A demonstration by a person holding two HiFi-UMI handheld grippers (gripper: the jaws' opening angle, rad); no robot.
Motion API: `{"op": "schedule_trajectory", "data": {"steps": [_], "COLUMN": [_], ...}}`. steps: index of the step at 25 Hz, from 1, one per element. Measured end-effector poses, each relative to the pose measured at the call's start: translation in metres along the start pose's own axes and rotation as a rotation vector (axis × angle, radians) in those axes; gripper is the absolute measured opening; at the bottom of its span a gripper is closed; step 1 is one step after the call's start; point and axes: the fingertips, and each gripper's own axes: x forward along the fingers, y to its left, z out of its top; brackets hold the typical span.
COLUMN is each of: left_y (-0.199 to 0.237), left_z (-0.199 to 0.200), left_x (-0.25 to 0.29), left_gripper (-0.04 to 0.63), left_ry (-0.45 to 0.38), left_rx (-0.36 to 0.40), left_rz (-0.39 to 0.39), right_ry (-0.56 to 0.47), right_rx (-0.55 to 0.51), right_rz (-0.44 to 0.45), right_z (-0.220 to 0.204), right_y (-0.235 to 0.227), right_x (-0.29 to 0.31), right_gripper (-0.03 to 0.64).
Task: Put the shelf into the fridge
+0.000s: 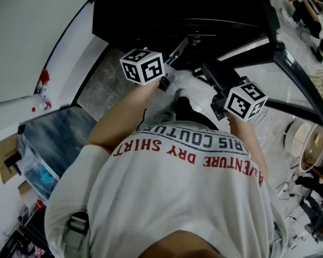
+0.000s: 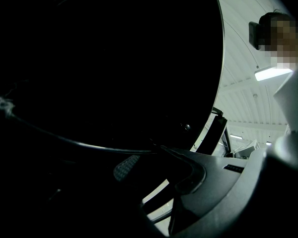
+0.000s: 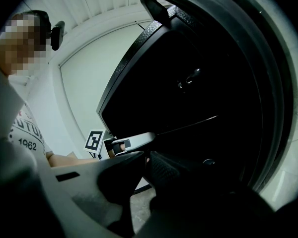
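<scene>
Grey floor [image 1: 102, 85] fronts the black fridge [image 1: 151, 4], whose dark opening lies at 12 o'clock from the person. The left gripper [image 1: 177, 50] and right gripper [image 1: 209, 69] each appear pinched nearly together on the dark shelf [image 3: 188, 124]. Its long axis runs 9 to 3 between them, both hands equally near, so it likely goes in toward 12.

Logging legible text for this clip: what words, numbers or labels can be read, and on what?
"ADVENTURE DRY SHIRT", red, on the shirt.
"RIS COUTUR", dark, cut off, same shirt.
"OUTUR" and "1962", shirt, right gripper view.
Marker cubes: patterns only, no words.
Small label, left gripper view: too small to read.
</scene>
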Motion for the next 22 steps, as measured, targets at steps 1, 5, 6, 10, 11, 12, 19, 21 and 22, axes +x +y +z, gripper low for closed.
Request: {"op": "schedule_trajectory", "data": {"steps": [1,5,6,10,11,12,19,21,22], "left_y": [0.0,0.0,0.0,-0.003,-0.005,-0.006,-0.024,-0.034,-0.04], "left_z": [0.0,-0.001,-0.001,-0.005,-0.007,-0.009,-0.016,-0.016,-0.015], "left_x": [0.0,0.0,0.0,-0.005,-0.008,-0.01,-0.033,-0.041,-0.045], "left_gripper": [0.124,0.124,0.126,0.152,0.159,0.161,0.164,0.16,0.153], "left_ry": [0.0,0.009,0.015,0.031,0.038,0.045,0.075,0.081,0.079], "left_rx": [0.003,0.022,0.027,0.026,0.026,0.026,0.043,0.05,0.053], "left_rz": [0.0,-0.003,-0.005,-0.02,-0.024,-0.026,-0.03,-0.046,-0.058], "right_ry": [0.0,0.0,0.0,-0.008,-0.01,-0.012,-0.034,-0.042,-0.046], "right_rx": [-0.001,-0.011,-0.013,-0.02,-0.022,-0.025,-0.039,-0.054,-0.067], "right_rz": [0.001,0.003,0.003,0.003,0.004,0.007,0.027,0.03,0.033], "right_z": [-0.001,0.0,0.0,0.003,0.004,0.005,0.01,0.011,0.012], "right_y": [0.0,0.001,0.001,0.003,0.004,0.006,0.019,0.022,0.026], "right_x": [0.001,0.002,0.001,0.001,0.001,0.0,-0.006,-0.009,-0.011], "right_gripper": [0.044,0.044,0.044,0.044,0.046,0.044,0.044,0.044,0.044]}}
